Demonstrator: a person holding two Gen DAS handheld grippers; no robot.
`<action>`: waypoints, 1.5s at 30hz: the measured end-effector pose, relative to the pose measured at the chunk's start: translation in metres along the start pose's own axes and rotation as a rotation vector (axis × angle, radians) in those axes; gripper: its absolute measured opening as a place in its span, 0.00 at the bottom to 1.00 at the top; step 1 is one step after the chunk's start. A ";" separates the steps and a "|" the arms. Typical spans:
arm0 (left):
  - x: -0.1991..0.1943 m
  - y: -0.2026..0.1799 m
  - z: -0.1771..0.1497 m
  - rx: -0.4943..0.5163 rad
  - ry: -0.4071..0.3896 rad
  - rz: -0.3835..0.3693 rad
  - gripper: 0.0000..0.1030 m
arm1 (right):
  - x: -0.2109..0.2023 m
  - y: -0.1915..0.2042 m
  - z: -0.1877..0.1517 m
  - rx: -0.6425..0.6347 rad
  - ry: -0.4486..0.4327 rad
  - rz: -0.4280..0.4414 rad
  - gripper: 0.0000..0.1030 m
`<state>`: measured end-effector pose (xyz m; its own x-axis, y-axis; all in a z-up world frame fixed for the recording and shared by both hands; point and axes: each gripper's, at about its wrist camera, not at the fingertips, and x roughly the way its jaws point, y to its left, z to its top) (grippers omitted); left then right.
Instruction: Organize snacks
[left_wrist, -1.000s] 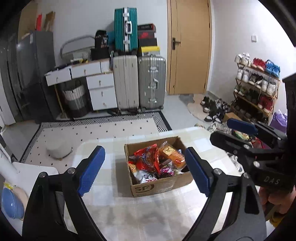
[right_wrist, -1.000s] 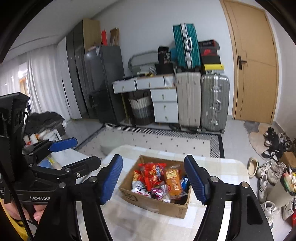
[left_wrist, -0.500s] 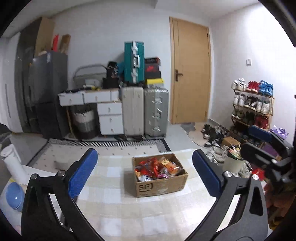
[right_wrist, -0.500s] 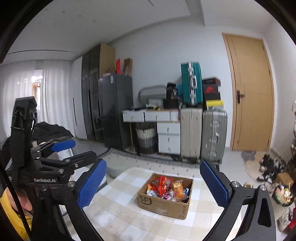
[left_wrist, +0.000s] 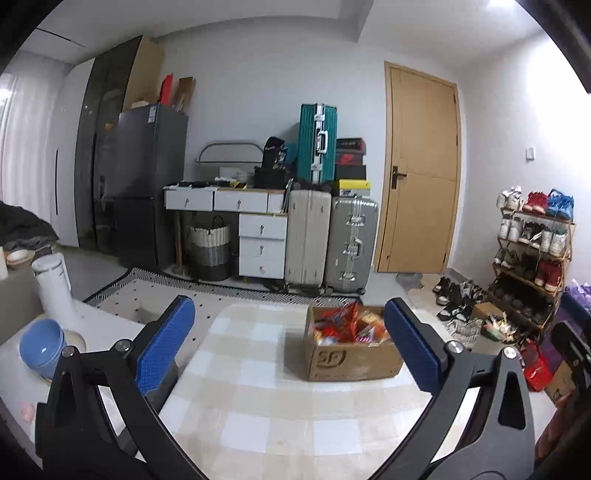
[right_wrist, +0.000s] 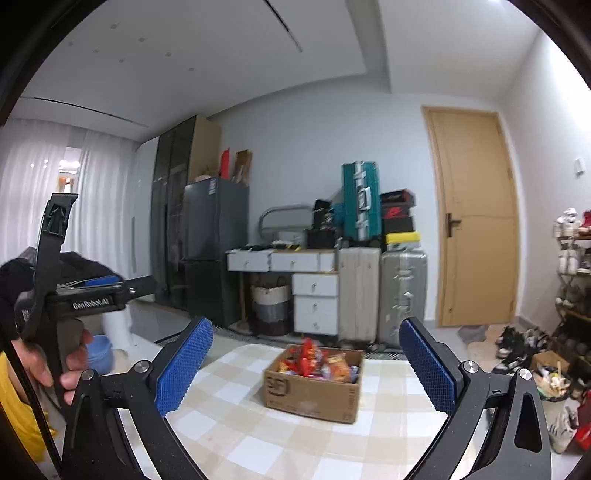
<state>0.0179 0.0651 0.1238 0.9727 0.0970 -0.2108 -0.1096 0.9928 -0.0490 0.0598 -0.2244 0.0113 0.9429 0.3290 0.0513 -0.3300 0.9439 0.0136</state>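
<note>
Both grippers spread, empty; snack box (left_wrist: 351, 360) ahead.

A brown cardboard box (right_wrist: 313, 387) filled with colourful snack packets (right_wrist: 317, 363) is seen on the checked tablecloth (right_wrist: 258, 435), framed by the wide-spread blue-padded right gripper (right_wrist: 306, 369).

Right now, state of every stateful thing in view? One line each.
left gripper: open, empty
right gripper: open, empty
cardboard box: open top, full of snack packets, upright on the checked table
door: closed
white drawers: closed
teal suitcase: closed, upright atop others
blue bowl: upright
</note>
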 end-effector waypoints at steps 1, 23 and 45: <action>0.009 0.001 -0.009 0.010 0.016 0.006 0.99 | 0.001 -0.001 -0.009 -0.013 -0.001 -0.012 1.00; 0.238 -0.038 -0.203 0.055 0.118 0.017 0.99 | 0.140 -0.054 -0.174 0.084 0.185 -0.139 1.00; 0.222 -0.039 -0.203 0.066 0.076 0.035 0.99 | 0.133 -0.049 -0.172 0.047 0.192 -0.132 0.99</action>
<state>0.1968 0.0331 -0.1194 0.9500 0.1283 -0.2847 -0.1269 0.9916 0.0234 0.2090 -0.2217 -0.1541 0.9676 0.2070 -0.1449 -0.2011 0.9781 0.0541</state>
